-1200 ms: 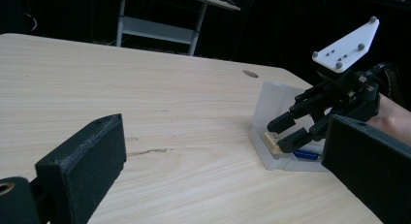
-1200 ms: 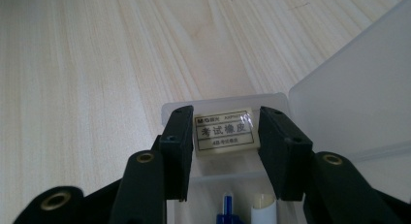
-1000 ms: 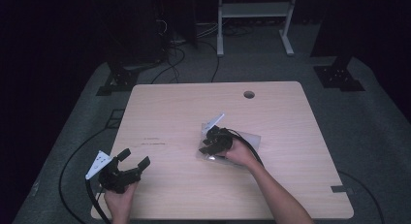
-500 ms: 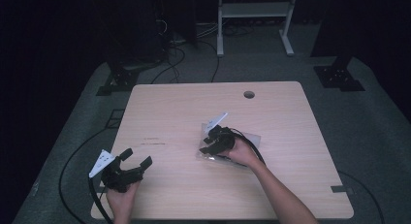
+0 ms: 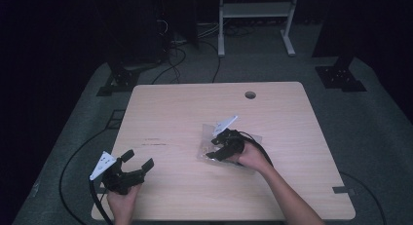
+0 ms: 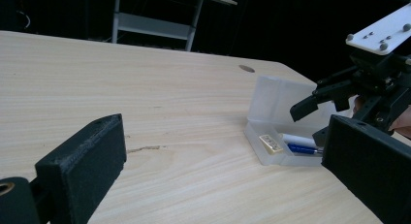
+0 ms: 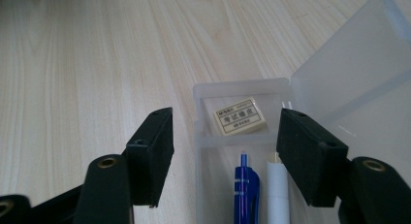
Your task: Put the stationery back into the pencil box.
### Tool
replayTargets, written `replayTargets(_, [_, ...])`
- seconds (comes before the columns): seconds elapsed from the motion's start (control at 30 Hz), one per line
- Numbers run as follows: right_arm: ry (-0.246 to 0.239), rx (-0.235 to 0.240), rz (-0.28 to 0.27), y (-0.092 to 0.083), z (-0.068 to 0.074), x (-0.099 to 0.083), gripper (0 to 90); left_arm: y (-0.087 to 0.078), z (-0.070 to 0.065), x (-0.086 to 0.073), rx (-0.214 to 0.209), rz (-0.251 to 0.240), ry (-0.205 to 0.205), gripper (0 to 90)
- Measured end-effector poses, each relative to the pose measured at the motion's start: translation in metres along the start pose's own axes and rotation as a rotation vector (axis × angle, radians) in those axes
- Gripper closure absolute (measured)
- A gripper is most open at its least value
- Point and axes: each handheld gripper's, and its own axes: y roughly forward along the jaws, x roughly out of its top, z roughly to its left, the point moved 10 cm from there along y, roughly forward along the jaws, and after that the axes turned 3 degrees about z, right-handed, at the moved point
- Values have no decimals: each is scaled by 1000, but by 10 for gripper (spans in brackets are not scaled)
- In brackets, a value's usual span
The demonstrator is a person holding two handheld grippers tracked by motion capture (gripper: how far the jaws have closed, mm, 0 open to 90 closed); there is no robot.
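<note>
A clear plastic pencil box (image 5: 202,154) lies open right of the table's middle, its lid (image 7: 349,88) folded back. In it are a cream eraser (image 7: 241,116), a blue pen (image 7: 245,190) and a white pen (image 7: 277,190). My right gripper (image 7: 228,153) hangs just above the box; its jaws have just been opening, and they stand wide with nothing pressed between them. From the left gripper view I see the box (image 6: 271,95), the eraser (image 6: 270,143) and the right gripper (image 6: 310,122). My left gripper (image 5: 139,158) rests open and empty near the front left corner.
The wooden table (image 5: 175,108) has a round cable hole (image 5: 250,95) at the back and a dark scratch (image 5: 156,143) left of centre. A metal shelf frame (image 5: 253,10) and cables (image 5: 170,69) lie on the floor behind.
The right gripper has drawn back a little over the box and its jaws stand wider apart. The left gripper has stayed put.
</note>
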Motion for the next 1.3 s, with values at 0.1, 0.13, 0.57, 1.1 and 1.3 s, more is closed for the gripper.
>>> replayTargets(0.1, [4,-1,-4,-5,0,-3,367,0,0,1,2,-3,-1,12])
replayTargets(0.13, [11,1,-8,-8,1,-5,367,0,2,0,5,1,4,11])
replayTargets(0.57, [23,-8,-23,-24,4,-19,345,2,0,-1,5,2,-2,11])
replayTargets(1.1, [46,-7,-37,-37,7,-38,339,2,0,-1,8,5,2,12])
replayTargets(1.3, [51,-18,-40,-42,4,-45,338,2,1,-2,9,11,7,11])
